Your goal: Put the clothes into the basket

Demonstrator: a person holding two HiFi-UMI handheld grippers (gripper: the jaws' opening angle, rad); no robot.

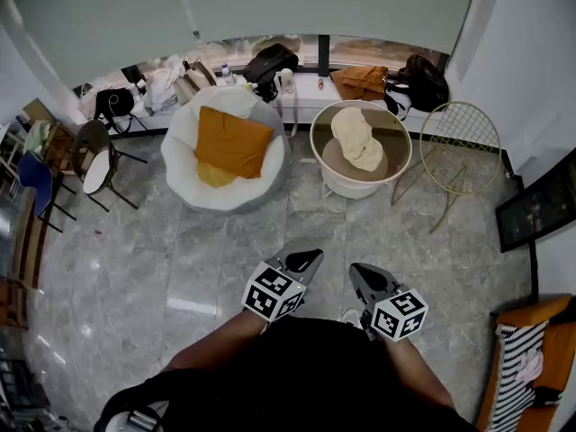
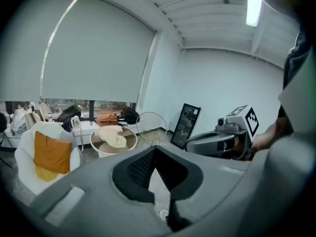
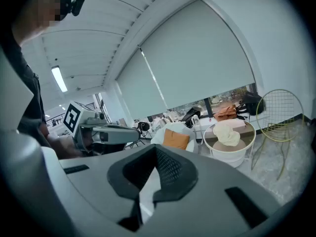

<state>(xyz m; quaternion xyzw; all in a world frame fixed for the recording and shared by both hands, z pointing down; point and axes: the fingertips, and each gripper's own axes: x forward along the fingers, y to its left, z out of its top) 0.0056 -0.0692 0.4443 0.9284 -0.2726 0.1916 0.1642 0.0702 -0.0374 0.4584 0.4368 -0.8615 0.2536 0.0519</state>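
Observation:
A round white basket (image 1: pixel 346 188) stands on the floor by the window, with a cream cloth (image 1: pixel 357 139) lying inside it. To its left is a white beanbag chair (image 1: pixel 184 192) with an orange cushion-like piece (image 1: pixel 232 142) and a yellow piece (image 1: pixel 212 175) on it. My left gripper (image 1: pixel 310 258) and right gripper (image 1: pixel 356 273) are held side by side close to my body, well short of the basket. Both are shut with nothing between the jaws. The left gripper view shows the basket (image 2: pixel 101 151) and cream cloth (image 2: pixel 114 138) far ahead, as does the right gripper view (image 3: pixel 227 134).
A gold wire chair (image 1: pixel 461 138) stands right of the basket. A framed picture (image 1: pixel 540 207) leans on the right wall. Bags crowd the window sill (image 1: pixel 306 93). Chairs (image 1: pixel 94 156) stand at the left, and an orange sofa with a striped cloth (image 1: pixel 526 367) at the lower right.

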